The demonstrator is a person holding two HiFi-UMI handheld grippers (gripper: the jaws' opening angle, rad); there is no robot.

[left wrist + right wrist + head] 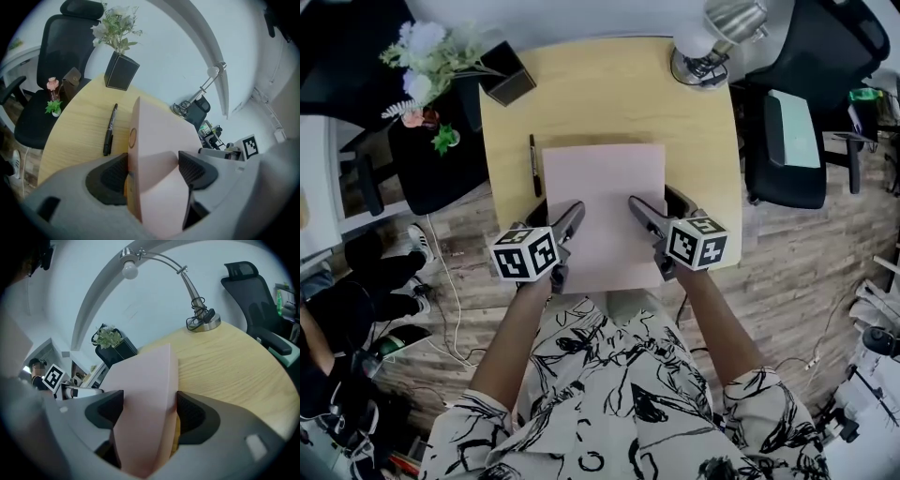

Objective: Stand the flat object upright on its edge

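Both grippers pinch the pink flat object on the table.
Left gripper fingers part-open, clamped across its near-left corner; right gripper fingers likewise clamped on the near-right corner. Object at the table's near half, pen just beside its left edge; lifted or not, can't tell.

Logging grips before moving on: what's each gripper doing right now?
Left gripper: closed on the pink flat object, at its near left corner.
Right gripper: closed on the same object, at its near right corner.
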